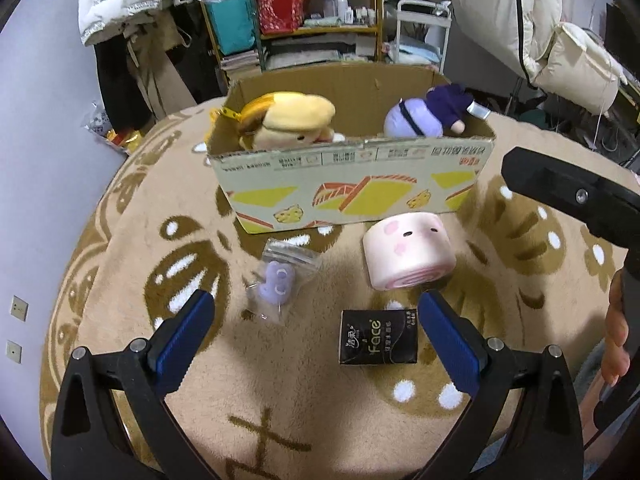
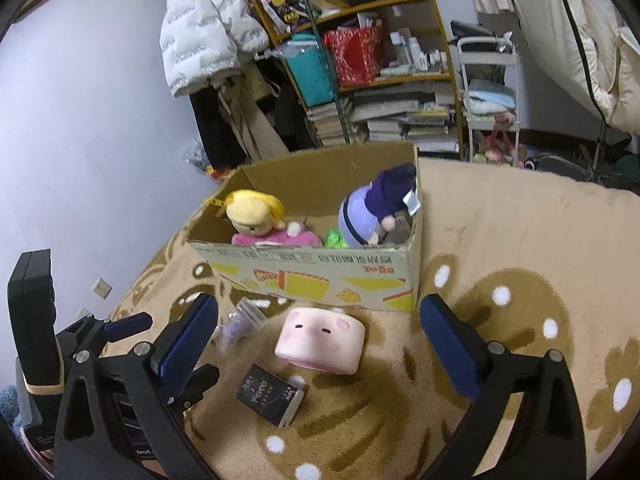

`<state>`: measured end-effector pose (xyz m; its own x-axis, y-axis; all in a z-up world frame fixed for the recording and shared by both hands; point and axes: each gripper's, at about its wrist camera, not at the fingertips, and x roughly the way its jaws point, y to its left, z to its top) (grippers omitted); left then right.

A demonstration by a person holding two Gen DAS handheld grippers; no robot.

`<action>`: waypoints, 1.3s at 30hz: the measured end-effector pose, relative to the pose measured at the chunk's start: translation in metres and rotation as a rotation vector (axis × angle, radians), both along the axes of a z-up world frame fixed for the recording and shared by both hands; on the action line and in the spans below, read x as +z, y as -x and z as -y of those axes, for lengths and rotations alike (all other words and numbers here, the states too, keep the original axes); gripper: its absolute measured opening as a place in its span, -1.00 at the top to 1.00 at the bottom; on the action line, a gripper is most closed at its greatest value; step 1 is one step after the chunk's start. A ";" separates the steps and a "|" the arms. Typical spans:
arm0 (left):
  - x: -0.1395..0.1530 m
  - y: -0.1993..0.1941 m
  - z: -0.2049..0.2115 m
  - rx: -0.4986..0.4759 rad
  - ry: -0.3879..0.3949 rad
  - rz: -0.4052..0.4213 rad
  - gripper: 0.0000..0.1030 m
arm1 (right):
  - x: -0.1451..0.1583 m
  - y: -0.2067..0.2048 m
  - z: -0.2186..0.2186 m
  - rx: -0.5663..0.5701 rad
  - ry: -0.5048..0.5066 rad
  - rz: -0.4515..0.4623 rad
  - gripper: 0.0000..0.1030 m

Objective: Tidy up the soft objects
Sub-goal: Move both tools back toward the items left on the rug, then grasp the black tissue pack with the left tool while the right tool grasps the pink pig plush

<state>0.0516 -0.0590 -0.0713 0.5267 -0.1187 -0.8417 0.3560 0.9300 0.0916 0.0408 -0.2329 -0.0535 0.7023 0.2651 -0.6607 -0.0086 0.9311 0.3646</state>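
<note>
A cardboard box (image 1: 352, 184) (image 2: 320, 276) stands on the brown patterned blanket. Inside it lie a blonde doll (image 1: 288, 120) (image 2: 256, 212) and a purple plush (image 1: 428, 114) (image 2: 372, 208). In front of the box lie a pink pig-face plush (image 1: 406, 250) (image 2: 320, 338), a small purple toy in a clear bag (image 1: 276, 282) (image 2: 238, 326) and a black tissue pack (image 1: 378, 336) (image 2: 270, 394). My left gripper (image 1: 316, 332) is open and empty above the bagged toy and tissue pack. My right gripper (image 2: 318, 344) is open and empty around the pig plush.
The blanket (image 2: 500, 248) stretches to the right of the box. Behind stand a cluttered shelf (image 2: 380, 60), hanging coats (image 2: 200, 20) and a white cart (image 2: 490, 92). The wall (image 1: 40, 160) is at the left. The left gripper shows at the right view's left edge (image 2: 96, 344).
</note>
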 end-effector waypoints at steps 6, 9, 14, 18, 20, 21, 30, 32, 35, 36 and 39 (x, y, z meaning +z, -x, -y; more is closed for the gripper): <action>-0.013 -0.011 0.002 -0.007 0.005 -0.043 -0.96 | -0.023 -0.016 0.002 -0.011 -0.031 -0.073 -1.00; -0.020 -0.016 0.004 -0.005 0.017 -0.074 -0.96 | -0.035 -0.025 0.002 -0.009 -0.043 -0.117 -1.00; -0.034 -0.022 0.014 -0.033 0.010 -0.123 -0.96 | -0.050 -0.034 -0.001 -0.002 -0.040 -0.180 -1.00; -0.044 -0.024 0.023 -0.066 0.013 -0.162 -0.96 | -0.062 -0.039 -0.003 0.009 -0.031 -0.220 -1.00; -0.050 -0.026 0.026 -0.081 0.017 -0.195 -0.96 | -0.067 -0.042 -0.003 0.014 -0.031 -0.236 -1.00; -0.053 -0.027 0.027 -0.088 0.020 -0.214 -0.96 | -0.070 -0.044 -0.003 0.019 -0.042 -0.246 -1.00; -0.075 -0.030 0.038 -0.105 -0.046 -0.300 -0.94 | -0.091 -0.053 -0.008 0.057 -0.065 -0.334 -1.00; -0.079 -0.030 0.039 -0.102 -0.057 -0.305 -0.89 | -0.095 -0.054 -0.011 0.073 -0.078 -0.359 -0.87; -0.085 -0.029 0.042 -0.108 -0.075 -0.329 -0.73 | -0.096 -0.052 -0.013 0.097 -0.070 -0.364 -0.65; -0.087 -0.028 0.044 -0.107 -0.075 -0.336 -0.64 | -0.095 -0.052 -0.015 0.107 -0.066 -0.359 -0.58; -0.091 -0.028 0.043 -0.104 -0.043 -0.378 -0.38 | -0.092 -0.051 -0.019 0.138 -0.059 -0.350 -0.15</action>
<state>0.0797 -0.1023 -0.1627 0.1659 -0.1159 -0.9793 0.4644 0.8852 -0.0261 0.0920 -0.2134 -0.1460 0.3918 0.3863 -0.8350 0.0026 0.9071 0.4209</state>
